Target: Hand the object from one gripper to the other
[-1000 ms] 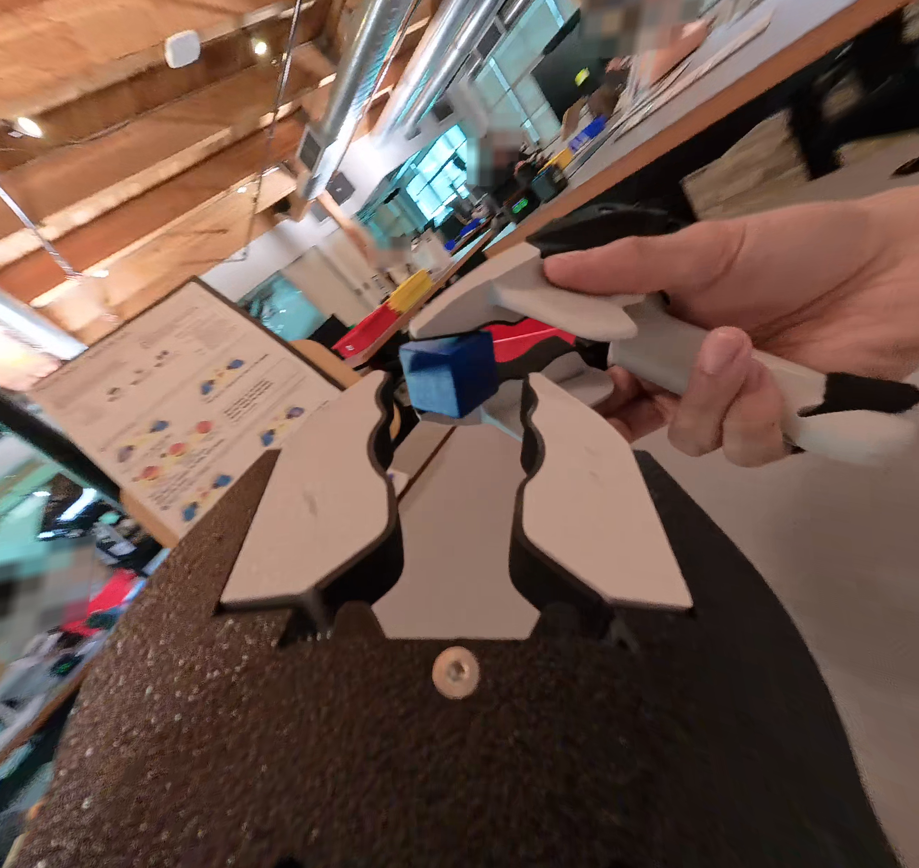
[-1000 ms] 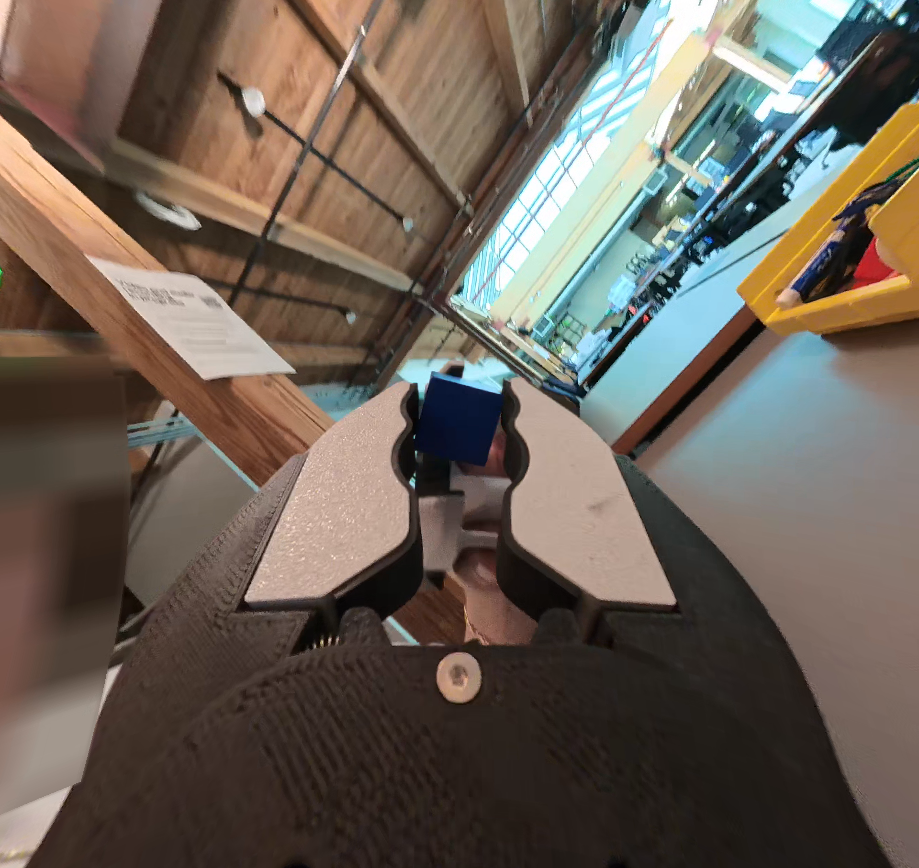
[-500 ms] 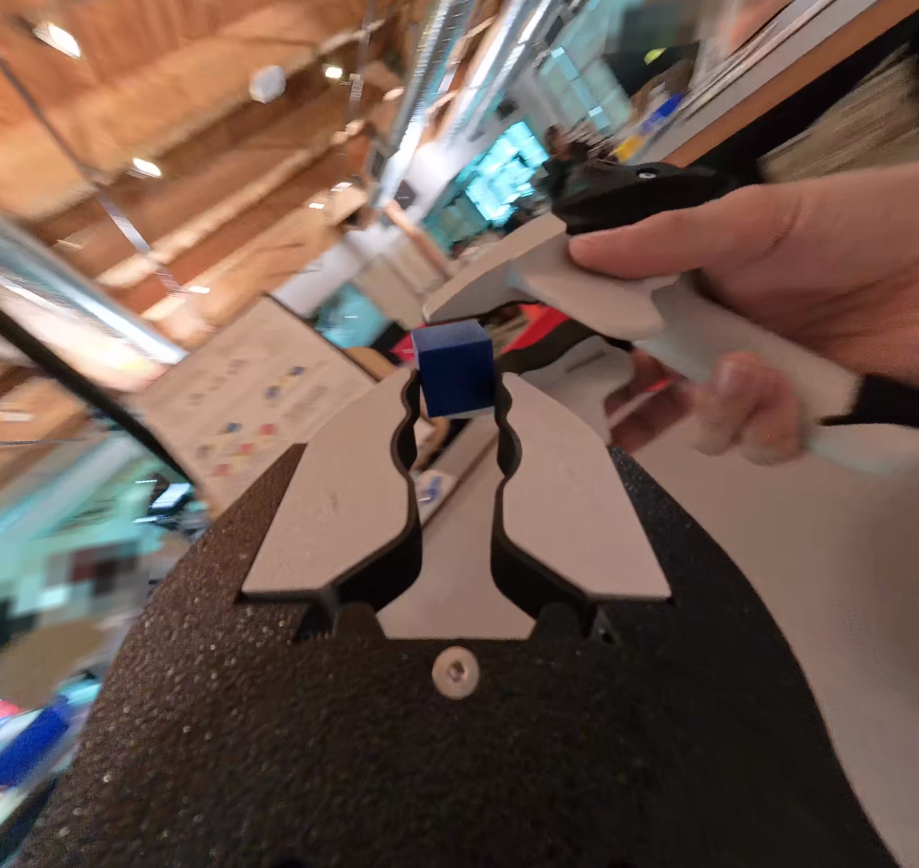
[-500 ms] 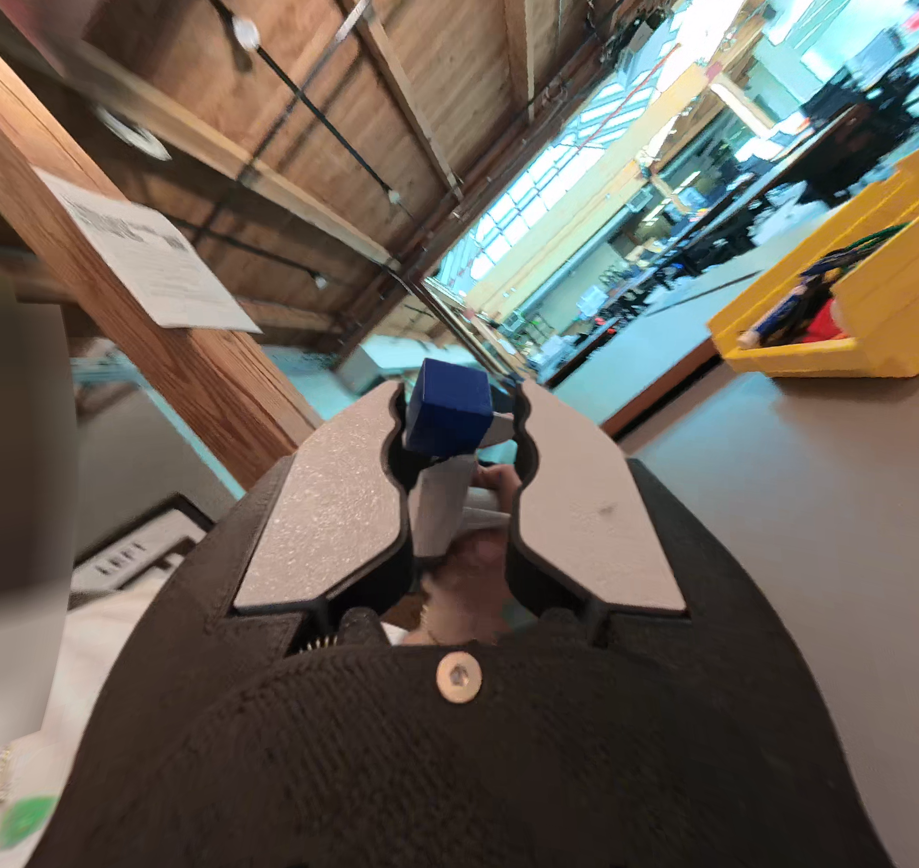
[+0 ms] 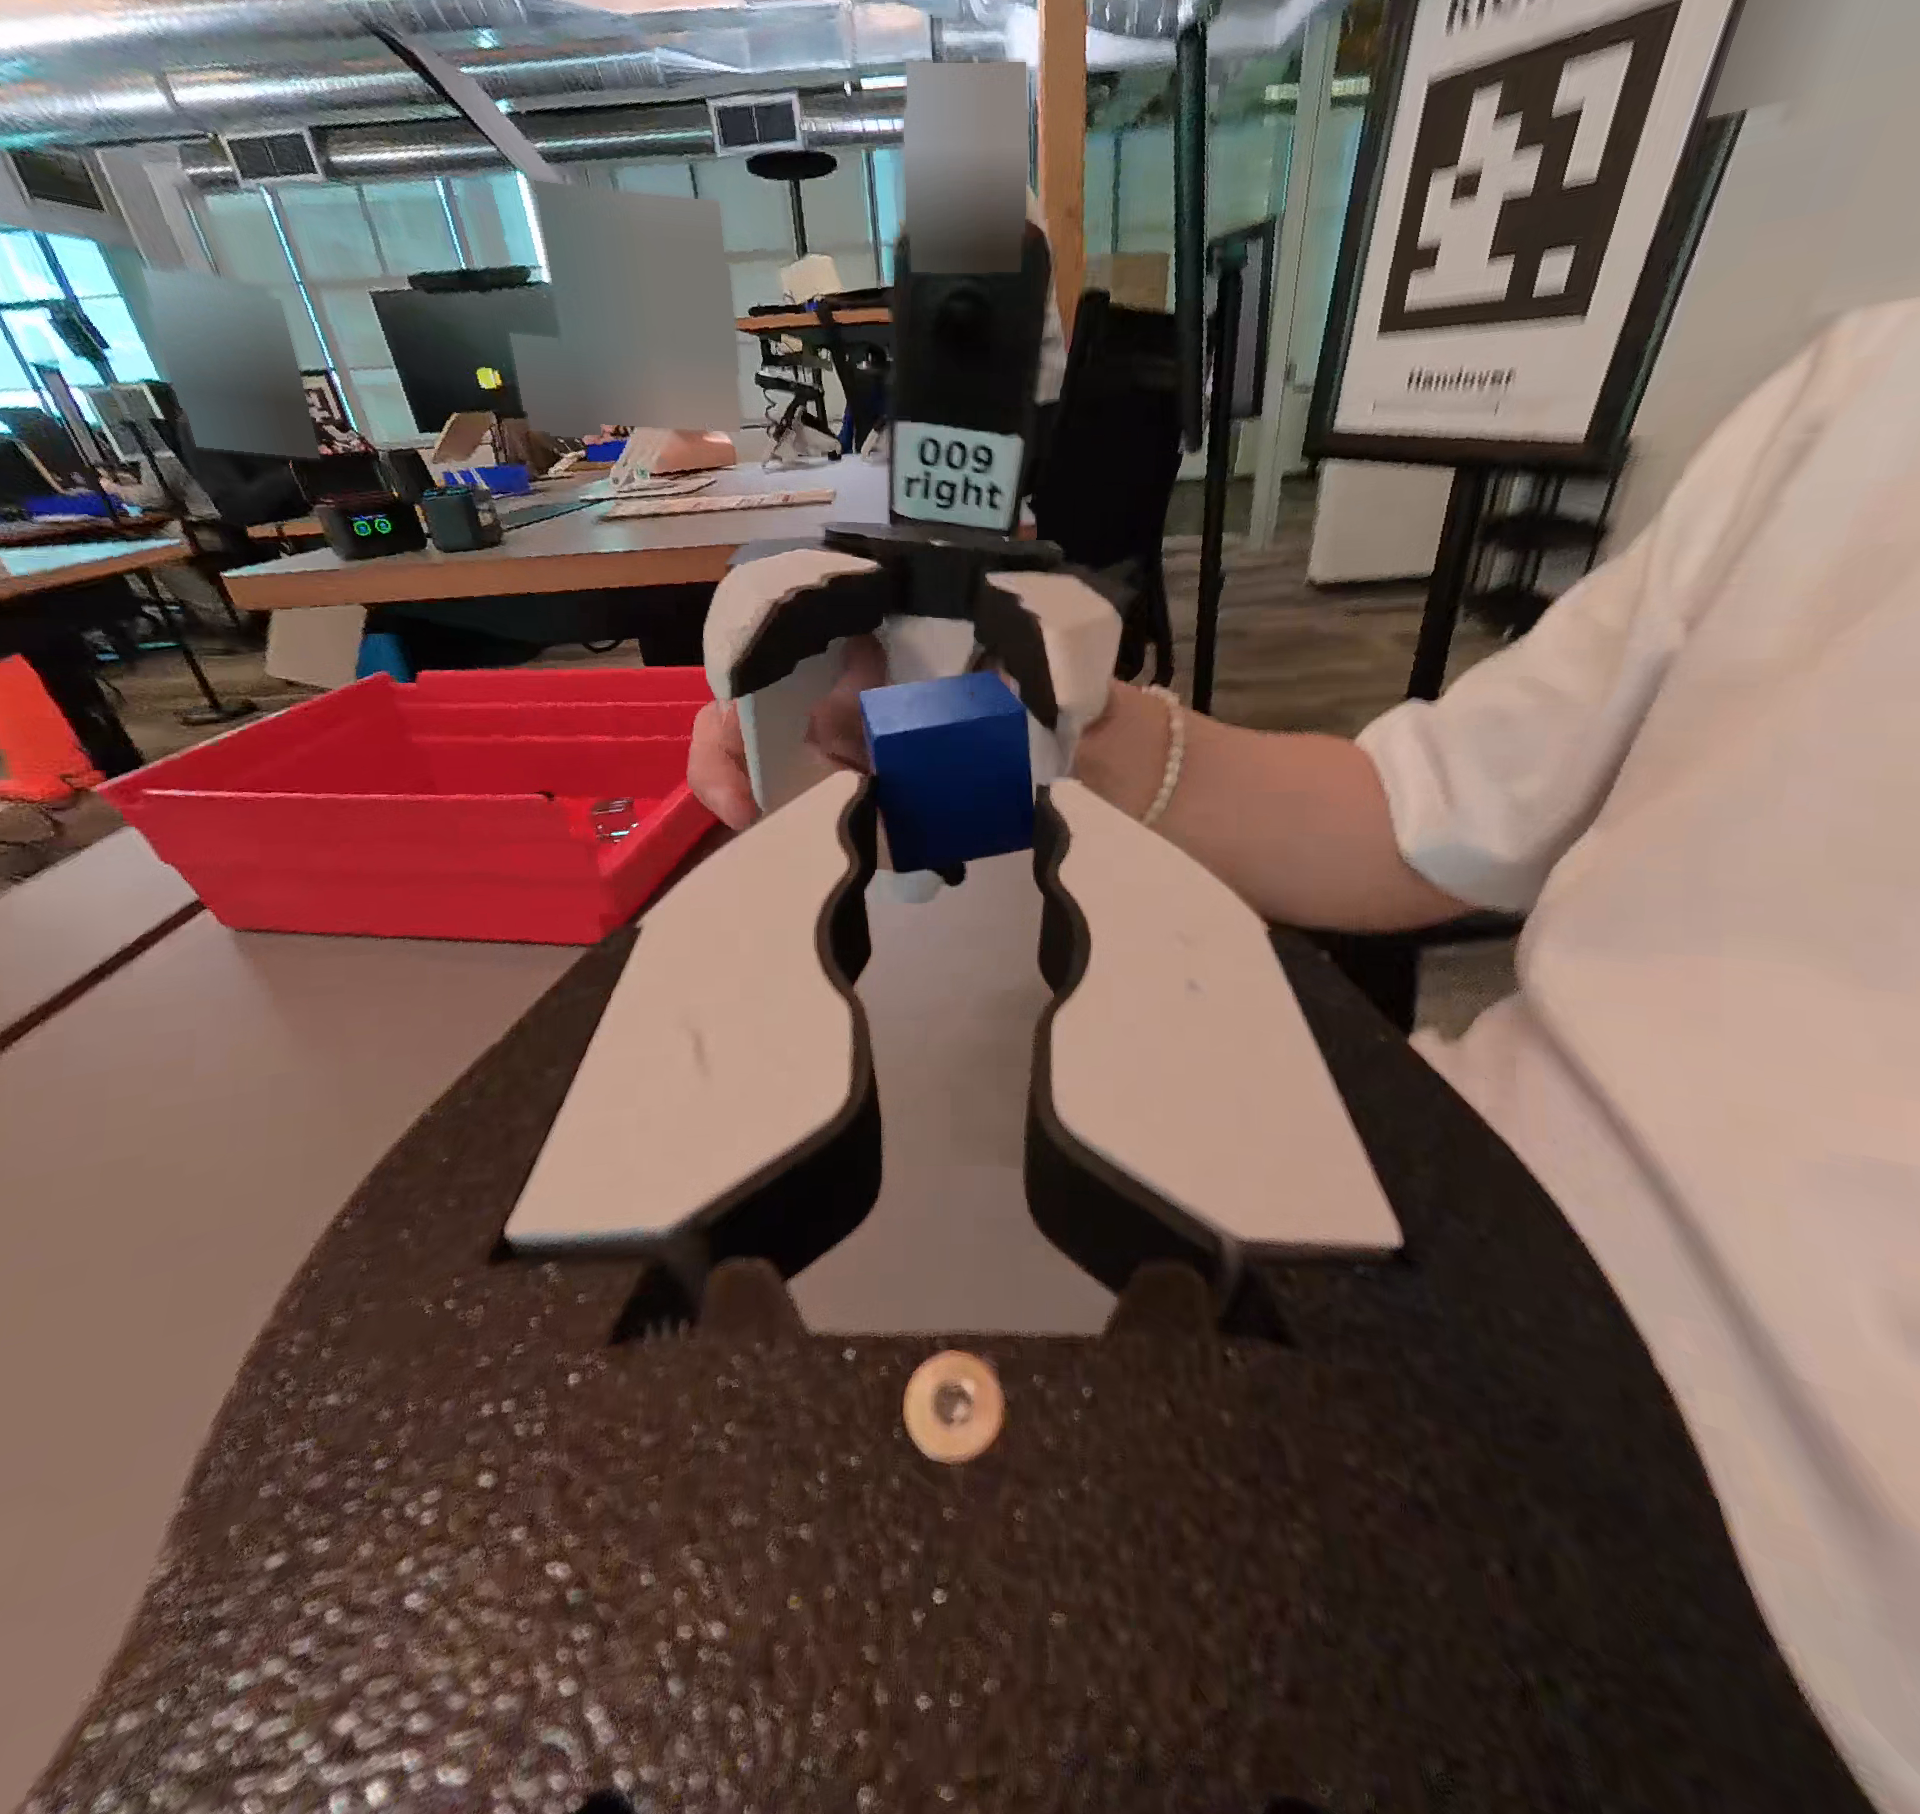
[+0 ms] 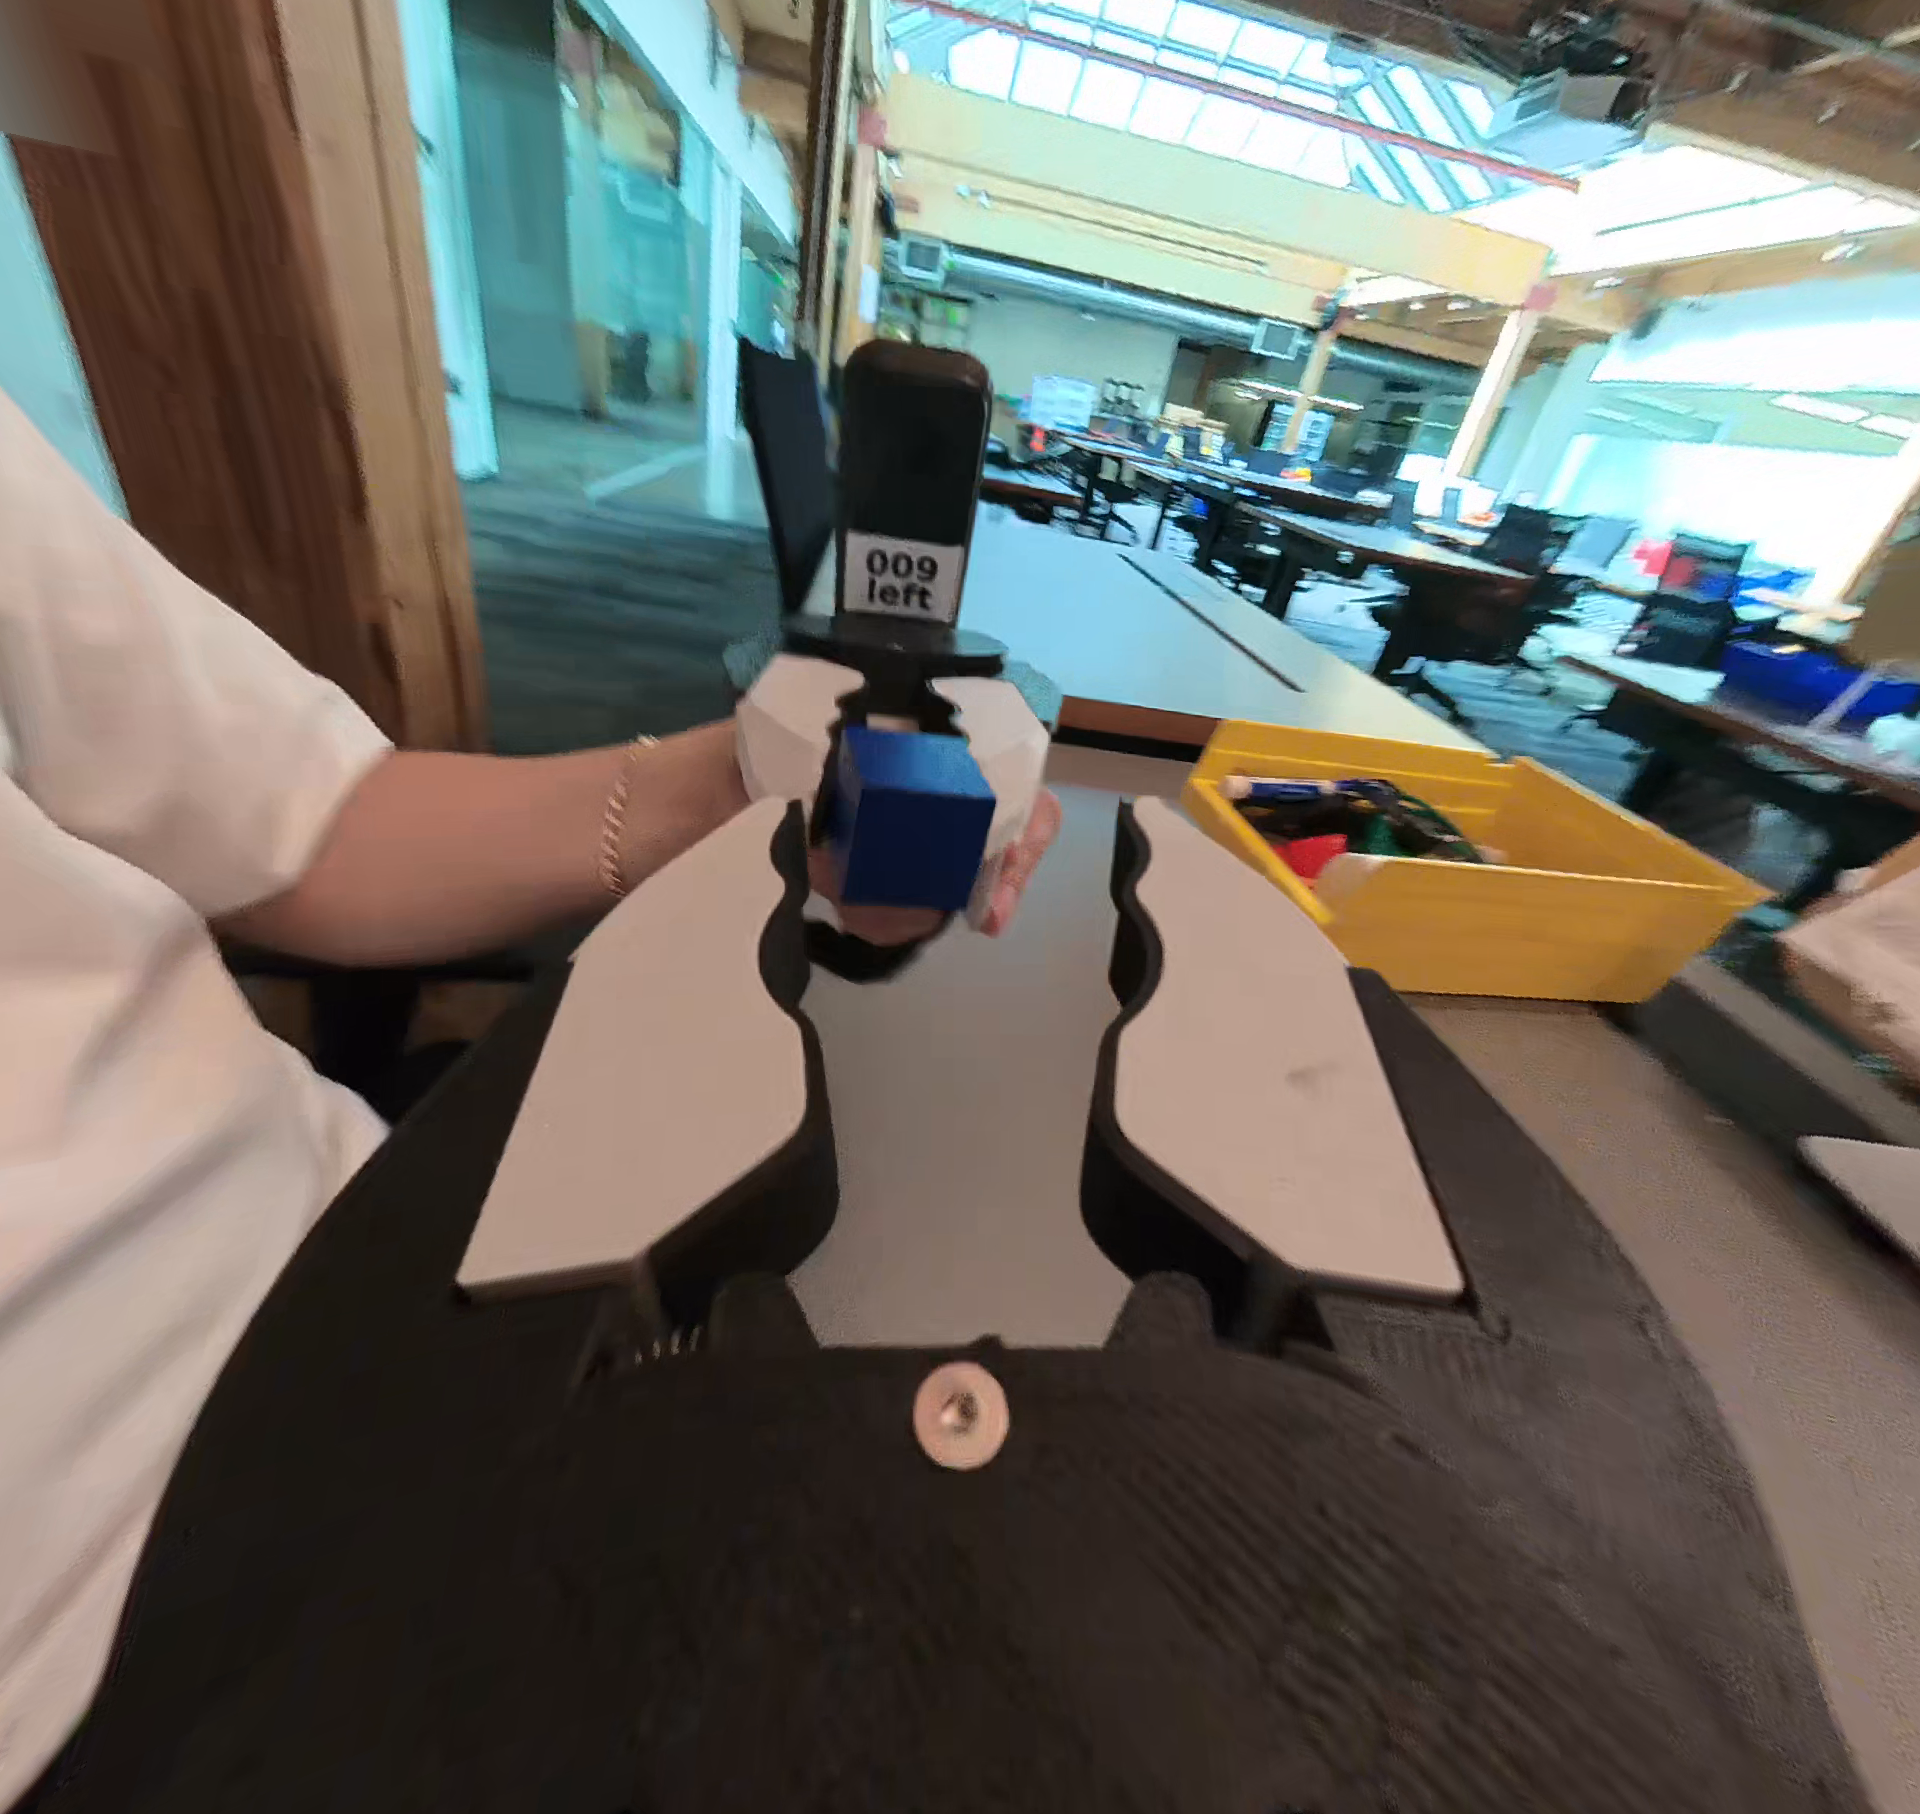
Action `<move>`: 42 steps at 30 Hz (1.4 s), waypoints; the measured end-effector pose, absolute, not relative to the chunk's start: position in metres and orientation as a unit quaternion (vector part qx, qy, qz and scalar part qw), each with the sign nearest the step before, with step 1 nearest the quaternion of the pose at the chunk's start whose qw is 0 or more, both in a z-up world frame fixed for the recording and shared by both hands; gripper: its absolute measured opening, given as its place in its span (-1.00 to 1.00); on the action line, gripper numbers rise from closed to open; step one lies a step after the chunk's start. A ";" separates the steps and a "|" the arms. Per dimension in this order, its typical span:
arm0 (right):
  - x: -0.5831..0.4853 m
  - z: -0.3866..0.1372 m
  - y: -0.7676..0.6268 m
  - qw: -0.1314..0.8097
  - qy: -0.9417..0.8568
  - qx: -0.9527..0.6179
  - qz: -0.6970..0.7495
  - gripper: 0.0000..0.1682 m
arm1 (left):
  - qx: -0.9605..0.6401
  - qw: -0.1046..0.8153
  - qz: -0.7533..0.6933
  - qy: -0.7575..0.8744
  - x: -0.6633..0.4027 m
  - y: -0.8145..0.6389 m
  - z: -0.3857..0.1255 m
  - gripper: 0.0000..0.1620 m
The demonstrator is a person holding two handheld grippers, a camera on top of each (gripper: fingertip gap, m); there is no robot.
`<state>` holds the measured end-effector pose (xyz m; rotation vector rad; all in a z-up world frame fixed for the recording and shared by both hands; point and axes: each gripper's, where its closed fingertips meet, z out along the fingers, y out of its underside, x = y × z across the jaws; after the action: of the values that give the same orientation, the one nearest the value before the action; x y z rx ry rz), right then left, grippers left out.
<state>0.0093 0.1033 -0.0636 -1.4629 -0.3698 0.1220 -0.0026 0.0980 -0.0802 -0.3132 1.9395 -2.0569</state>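
Observation:
A blue cube (image 5: 951, 777) sits between the tips of my left gripper (image 5: 951, 814), which is shut on it and holds it in the air above the table. My right gripper (image 6: 961, 829) is open and empty, its fingers spread wider than the cube. The two grippers face each other, tip to tip. In the right wrist view the cube (image 6: 909, 819) sits in the left gripper (image 6: 902, 756), just beyond my right gripper's left finger. In the left wrist view the right gripper (image 5: 914, 642) stands open just behind the cube.
A red bin (image 5: 416, 808) stands on the grey table (image 5: 208, 1089) to the left. A yellow bin (image 6: 1455, 891) with markers and cables stands to the right. The person's arm (image 5: 1299, 829) and white shirt are close by. A sign stand (image 5: 1507, 185) is behind. My left and right fingertips are right by each other.
The cube has passed from the right gripper to the left: the left gripper closed on it and the right gripper opened and drew back. Both views have swung from ceiling to level.

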 end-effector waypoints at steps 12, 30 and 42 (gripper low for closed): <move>0.023 -0.072 0.116 0.712 -0.132 -0.690 0.031 -0.66 | -0.171 0.235 -0.684 0.669 0.023 0.111 -0.083 -0.67; 0.061 -0.055 0.127 0.774 0.155 -0.612 0.058 -0.67 | -0.196 0.637 -0.442 0.600 0.053 0.122 -0.060 -0.65; 0.057 -0.041 0.110 0.781 0.053 -0.621 0.045 -0.54 | -0.207 0.449 -0.638 0.590 0.042 0.124 -0.053 -0.67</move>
<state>0.0568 0.1100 -0.0406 -1.3419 0.1150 0.0983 0.0420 0.1244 -0.0533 -0.5128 1.4601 -1.5773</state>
